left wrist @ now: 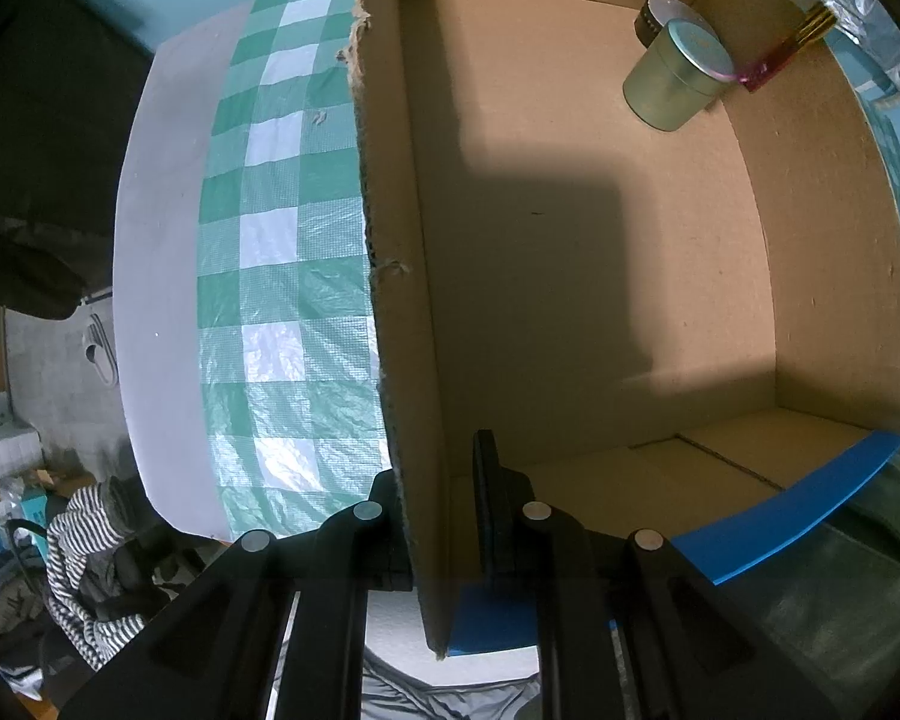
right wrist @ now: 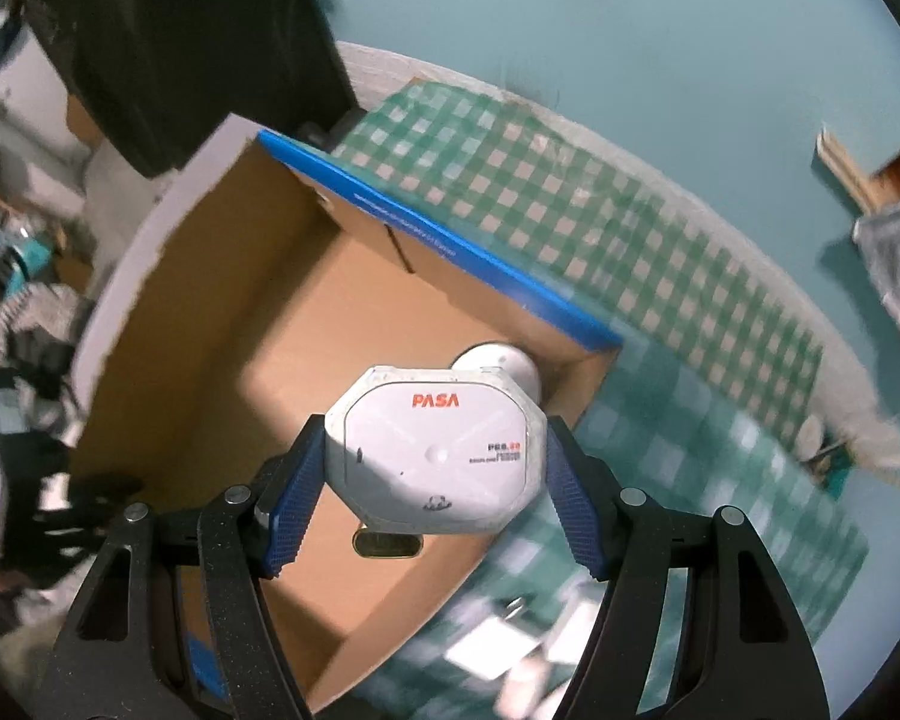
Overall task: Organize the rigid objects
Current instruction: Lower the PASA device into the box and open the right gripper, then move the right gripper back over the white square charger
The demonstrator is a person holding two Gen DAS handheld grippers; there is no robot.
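L tongs [left wrist: 444,516] clamped on cardboard box [left wrist: 390,240] wall | R tongs [right wrist: 432,468] hold white octagonal plastic box [right wrist: 432,450], "PASA" print, above open box | round metal tin [left wrist: 672,75] in corner | green-check table [left wrist: 270,240]

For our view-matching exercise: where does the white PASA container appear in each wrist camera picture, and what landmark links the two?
Left wrist view: not in it; only a green tin stands in the box's far corner.
Right wrist view: white PASA container, lower centre, clamped between the right gripper fingers, above the box.
Shared landmark: the cardboard box.
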